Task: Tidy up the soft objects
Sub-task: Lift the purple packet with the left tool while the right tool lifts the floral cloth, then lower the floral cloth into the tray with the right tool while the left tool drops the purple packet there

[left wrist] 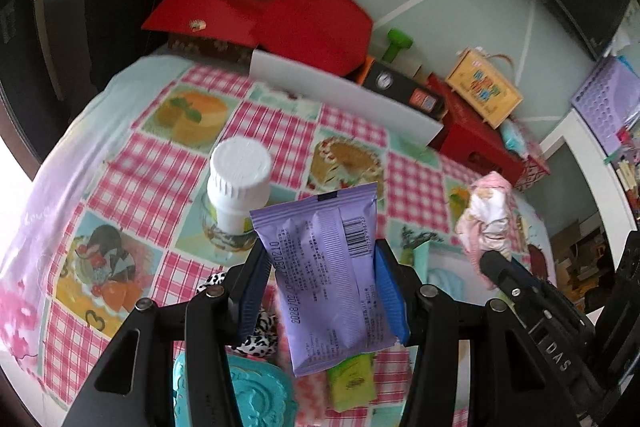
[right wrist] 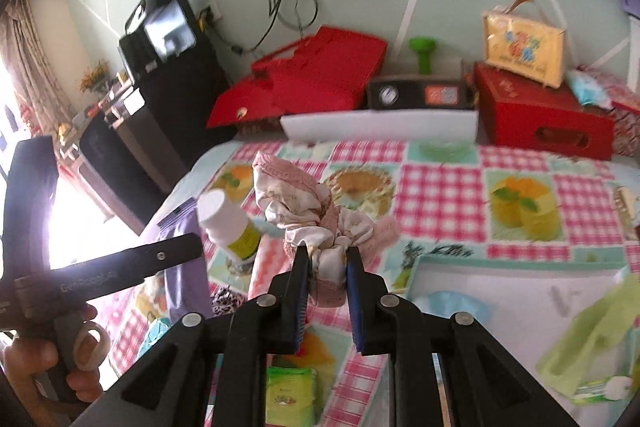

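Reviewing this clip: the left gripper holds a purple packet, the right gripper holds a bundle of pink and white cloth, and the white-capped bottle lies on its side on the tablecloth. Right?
Not quite. The bottle stands upright on the tablecloth, as the left wrist view shows. The rest holds: the left gripper grips the purple packet, and the right gripper grips the pink and white cloth.

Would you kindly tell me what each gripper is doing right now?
Left gripper: jaws shut on the purple packet, held above the table.
Right gripper: jaws shut on the pink-and-white cloth, lifted.
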Tool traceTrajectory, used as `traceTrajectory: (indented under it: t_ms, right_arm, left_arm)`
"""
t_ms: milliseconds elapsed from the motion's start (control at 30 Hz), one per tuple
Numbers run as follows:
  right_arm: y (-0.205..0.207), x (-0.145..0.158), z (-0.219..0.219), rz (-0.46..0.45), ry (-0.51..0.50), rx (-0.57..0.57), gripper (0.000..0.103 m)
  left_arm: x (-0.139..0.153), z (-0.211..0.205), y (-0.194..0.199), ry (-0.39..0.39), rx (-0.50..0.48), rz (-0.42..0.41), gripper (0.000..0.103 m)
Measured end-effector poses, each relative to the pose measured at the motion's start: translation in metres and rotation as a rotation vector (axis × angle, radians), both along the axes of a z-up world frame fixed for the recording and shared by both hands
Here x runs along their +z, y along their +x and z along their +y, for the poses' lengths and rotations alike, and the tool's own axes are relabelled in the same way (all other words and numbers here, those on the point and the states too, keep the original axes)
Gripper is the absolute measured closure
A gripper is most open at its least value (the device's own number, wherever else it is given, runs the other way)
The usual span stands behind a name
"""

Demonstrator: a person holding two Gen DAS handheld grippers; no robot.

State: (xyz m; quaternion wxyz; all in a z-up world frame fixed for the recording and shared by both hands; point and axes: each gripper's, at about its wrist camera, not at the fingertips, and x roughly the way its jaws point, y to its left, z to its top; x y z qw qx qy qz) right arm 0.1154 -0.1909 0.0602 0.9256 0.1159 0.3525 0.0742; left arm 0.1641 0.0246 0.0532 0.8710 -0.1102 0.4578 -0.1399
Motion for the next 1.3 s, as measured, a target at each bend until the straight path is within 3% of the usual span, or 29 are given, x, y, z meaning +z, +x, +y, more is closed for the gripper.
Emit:
traceTrajectory:
  t_ms: [367, 833, 1300]
  right_arm:
    - [-0.034, 0.031, -0.053, -0.073, -0.038, -0.164, 0.084]
    - [-0.068, 0.029, -0.134, -0.021, -0.086, -0.409, 0.084]
    - [-0.089, 0.011, -0.172, 0.059, -0.079, -0.523, 0.084]
  left_arm:
    - [0.022, -0.017, -0.016, -0.031, -0.033, -0.075, 0.050]
    - [0.008, -0.091, -0.025, 0.030, -0.203, -0.053, 0.050]
    - [-0.009, -0.172, -0.029, 0.081, -0.373, -0.048, 0.050]
